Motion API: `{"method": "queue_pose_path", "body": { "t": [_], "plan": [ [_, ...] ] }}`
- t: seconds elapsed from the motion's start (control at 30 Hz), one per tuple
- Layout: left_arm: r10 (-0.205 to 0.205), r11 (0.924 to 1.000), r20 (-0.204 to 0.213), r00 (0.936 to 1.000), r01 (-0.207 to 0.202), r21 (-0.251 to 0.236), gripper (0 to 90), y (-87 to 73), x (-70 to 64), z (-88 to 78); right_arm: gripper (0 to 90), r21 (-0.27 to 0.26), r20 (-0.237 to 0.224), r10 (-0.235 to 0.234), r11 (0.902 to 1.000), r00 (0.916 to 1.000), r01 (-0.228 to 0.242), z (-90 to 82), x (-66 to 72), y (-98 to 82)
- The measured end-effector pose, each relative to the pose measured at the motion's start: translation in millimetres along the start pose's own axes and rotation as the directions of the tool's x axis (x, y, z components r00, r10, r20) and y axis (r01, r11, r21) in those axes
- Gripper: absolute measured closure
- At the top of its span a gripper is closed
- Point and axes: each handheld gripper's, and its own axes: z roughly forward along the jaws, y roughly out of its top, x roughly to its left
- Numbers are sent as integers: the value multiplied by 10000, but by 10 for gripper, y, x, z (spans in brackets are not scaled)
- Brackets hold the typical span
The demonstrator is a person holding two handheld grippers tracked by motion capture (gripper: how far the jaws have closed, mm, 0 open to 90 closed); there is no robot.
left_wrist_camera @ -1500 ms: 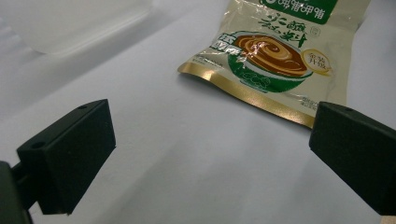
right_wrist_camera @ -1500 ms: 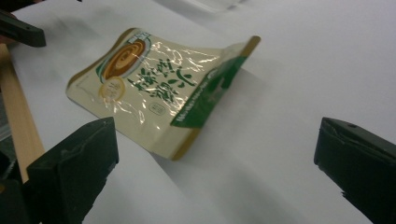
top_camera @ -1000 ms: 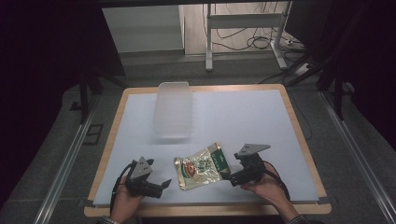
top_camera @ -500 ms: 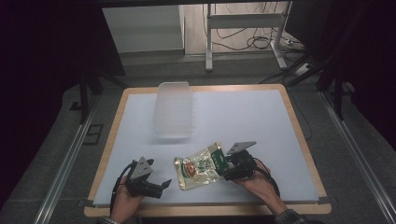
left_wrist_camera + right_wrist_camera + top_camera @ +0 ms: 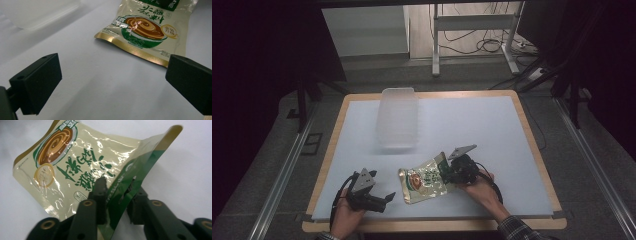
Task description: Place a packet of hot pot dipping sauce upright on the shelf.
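Soup-mix pouch (image 5: 424,179) near-centre on white surface (image 5: 492,140), gold-green foil, bowl picture toward left. Right edge curled up, pinched between jaws of right tool (image 5: 451,172); jaws nearly closed on foil (image 5: 110,182), one either side of green strip. Left tool (image 5: 384,198) spread wide, empty, just left of pouch (image 5: 147,27), resting low near front edge. Clear plastic container (image 5: 398,117) farther back, well apart. Judgement: grip sits on thin edge; lift slowly, keep pinch firm, else foil may slip or crease.
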Motion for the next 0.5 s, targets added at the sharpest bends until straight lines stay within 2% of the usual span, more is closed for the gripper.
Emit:
{"method": "queue_pose_path", "body": {
  "t": [0.23,0.43,0.5],
  "plan": [
    [55,10000,-6,10000,-55,31,4,1,1,-4,841,100,-113,117,9999,9999,-116,4,9,28],
    [34,10000,-38,10000,-34,4,4,0,5,-7,852,-250,-76,-88,9996,9999,86,-76,29,46],
    [33,10000,-43,10000,-33,5,4,-1,7,-8,859,-350,-179,60,9994,9998,-66,-108,27,61]
  ]
}}
